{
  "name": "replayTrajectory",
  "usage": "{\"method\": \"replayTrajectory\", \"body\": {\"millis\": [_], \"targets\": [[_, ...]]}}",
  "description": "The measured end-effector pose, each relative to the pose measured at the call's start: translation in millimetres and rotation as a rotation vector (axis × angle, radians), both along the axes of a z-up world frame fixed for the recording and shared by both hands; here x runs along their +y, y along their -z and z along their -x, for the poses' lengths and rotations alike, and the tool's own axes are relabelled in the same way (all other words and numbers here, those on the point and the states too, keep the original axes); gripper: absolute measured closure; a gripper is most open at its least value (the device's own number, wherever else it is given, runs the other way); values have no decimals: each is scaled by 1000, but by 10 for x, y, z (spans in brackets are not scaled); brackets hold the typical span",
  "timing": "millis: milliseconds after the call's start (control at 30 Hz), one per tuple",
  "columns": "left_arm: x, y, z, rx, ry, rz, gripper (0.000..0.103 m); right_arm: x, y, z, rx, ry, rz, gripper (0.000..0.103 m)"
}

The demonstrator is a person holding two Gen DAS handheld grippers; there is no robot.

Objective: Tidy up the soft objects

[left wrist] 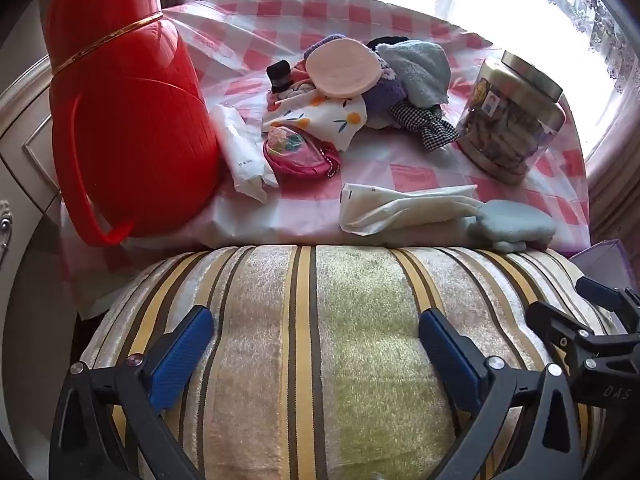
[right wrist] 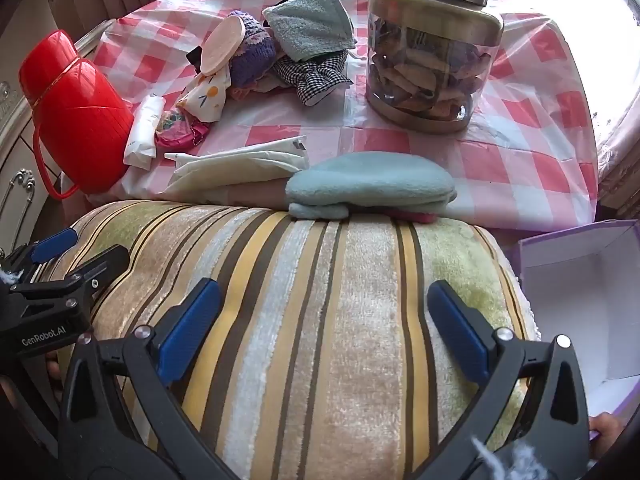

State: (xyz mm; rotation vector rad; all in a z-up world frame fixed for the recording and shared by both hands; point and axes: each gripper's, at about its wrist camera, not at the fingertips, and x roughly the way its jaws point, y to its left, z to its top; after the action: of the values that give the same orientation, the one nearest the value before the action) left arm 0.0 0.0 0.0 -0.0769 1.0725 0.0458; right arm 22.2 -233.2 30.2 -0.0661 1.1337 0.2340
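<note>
A plush striped cushion point(left wrist: 320, 344) point(right wrist: 320, 300) in green, yellow and brown fills the foreground of both views. My left gripper point(left wrist: 316, 316) stands wide open just over its top, blue pads apart. My right gripper point(right wrist: 325, 286) is also wide open over the cushion, to the right of the left one. A folded light blue towel point(right wrist: 368, 184) point(left wrist: 512, 224) lies at the table's near edge, touching the cushion. Farther back sits a pile of soft items point(left wrist: 360, 88) point(right wrist: 272, 56): a blue towel, a purple knit piece, checked cloth and a round pink pad.
A red thermos jug point(left wrist: 128, 128) point(right wrist: 76, 116) stands at the left on the pink checked tablecloth point(left wrist: 420, 176). A clear jar point(left wrist: 512, 120) point(right wrist: 428, 60) with a metal lid stands at the right. A pink pouch point(left wrist: 300, 152) and white packets point(right wrist: 240, 164) lie between. An open purple box point(right wrist: 580, 300) sits at the lower right.
</note>
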Motion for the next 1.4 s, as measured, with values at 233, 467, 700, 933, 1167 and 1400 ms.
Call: {"method": "replayTrajectory", "body": {"millis": [233, 467, 700, 933, 1167, 1400], "targets": [[108, -22, -56, -65, 6, 47, 0, -12, -1, 2, -2, 1, -6, 0], [-3, -16, 31, -93, -6, 24, 0, -23, -2, 3, -3, 1, -13, 0], [-17, -18, 31, -92, -11, 25, 0, -16, -4, 10, -5, 0, -10, 0], [-6, 2, 39, -96, -10, 27, 0, -24, 5, 0, -3, 0, -12, 0], [-28, -7, 29, -94, -11, 26, 0, -22, 3, -5, -3, 4, -16, 0], [-40, -1, 40, -97, -13, 23, 0, -49, 3, 17, -9, 1, -20, 0]]}}
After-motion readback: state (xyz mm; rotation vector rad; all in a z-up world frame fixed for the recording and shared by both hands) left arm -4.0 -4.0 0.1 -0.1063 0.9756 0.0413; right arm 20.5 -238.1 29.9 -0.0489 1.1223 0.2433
